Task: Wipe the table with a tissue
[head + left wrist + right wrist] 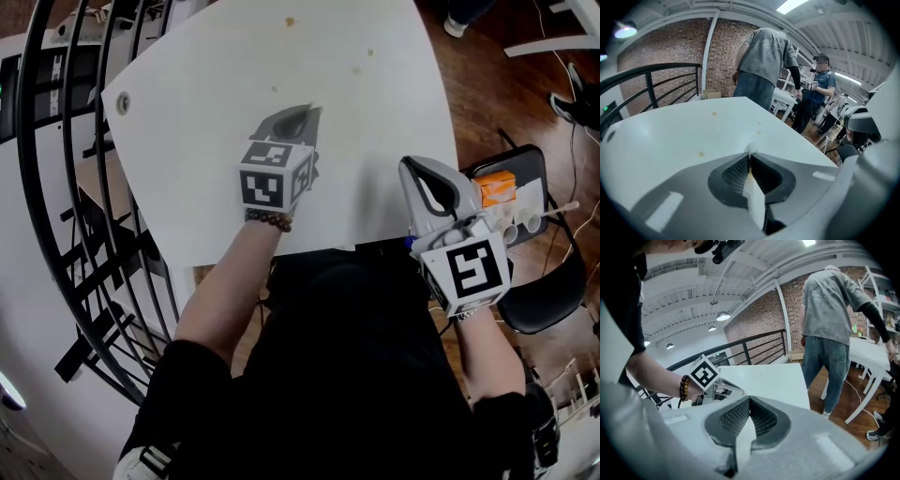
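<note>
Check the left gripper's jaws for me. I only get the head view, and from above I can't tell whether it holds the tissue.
Observer: The left gripper view shows the left gripper shut on the tissue, and a small white tuft pokes out past the tips.
Operator: Now report the other one.
Observer: In its own view the right gripper has its jaws together at the tips, and nothing pokes out.
Operator: Say who is nearby.
Observer: Beyond the far side of the table stand a person in a grey shirt and a person in a dark top.
</note>
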Available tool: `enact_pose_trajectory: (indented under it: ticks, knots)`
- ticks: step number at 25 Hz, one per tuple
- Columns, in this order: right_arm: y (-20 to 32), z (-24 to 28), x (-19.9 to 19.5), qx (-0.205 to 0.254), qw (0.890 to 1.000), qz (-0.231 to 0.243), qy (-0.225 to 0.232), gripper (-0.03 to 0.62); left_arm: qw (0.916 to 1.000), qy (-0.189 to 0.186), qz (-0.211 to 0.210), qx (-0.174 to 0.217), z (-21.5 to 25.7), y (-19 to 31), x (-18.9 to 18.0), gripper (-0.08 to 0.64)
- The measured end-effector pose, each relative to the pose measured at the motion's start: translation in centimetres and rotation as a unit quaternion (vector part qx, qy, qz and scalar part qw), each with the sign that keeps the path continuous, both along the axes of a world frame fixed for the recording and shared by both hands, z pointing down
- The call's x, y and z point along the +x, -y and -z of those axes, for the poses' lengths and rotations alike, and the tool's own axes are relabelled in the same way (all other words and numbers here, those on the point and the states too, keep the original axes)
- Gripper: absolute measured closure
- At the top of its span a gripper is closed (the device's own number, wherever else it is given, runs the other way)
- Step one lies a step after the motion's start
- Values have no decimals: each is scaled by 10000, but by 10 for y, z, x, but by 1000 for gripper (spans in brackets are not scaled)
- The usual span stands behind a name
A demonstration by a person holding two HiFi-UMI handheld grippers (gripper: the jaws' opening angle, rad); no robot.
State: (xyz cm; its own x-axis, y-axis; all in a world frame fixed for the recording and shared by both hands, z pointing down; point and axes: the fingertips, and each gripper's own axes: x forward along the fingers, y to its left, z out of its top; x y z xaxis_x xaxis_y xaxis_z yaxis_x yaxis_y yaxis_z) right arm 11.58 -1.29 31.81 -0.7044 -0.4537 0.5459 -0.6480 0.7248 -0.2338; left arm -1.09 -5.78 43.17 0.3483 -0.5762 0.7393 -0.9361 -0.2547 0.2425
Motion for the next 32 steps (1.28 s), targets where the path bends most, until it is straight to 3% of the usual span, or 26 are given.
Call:
enact_pose_trajectory:
  ticks: [14, 23, 32]
  knots:
    - [8, -1, -19, -73, 9998, 186, -29, 600, 9963, 258, 821, 82, 4, 24, -68, 529]
    - [15, -1, -26, -115, 9996, 249, -33, 600, 9934, 452, 1049, -91, -6, 28, -97, 529]
    - [25, -11, -25, -185, 9995, 267, -29, 600, 9928, 482, 1071, -220, -23, 30, -97, 529]
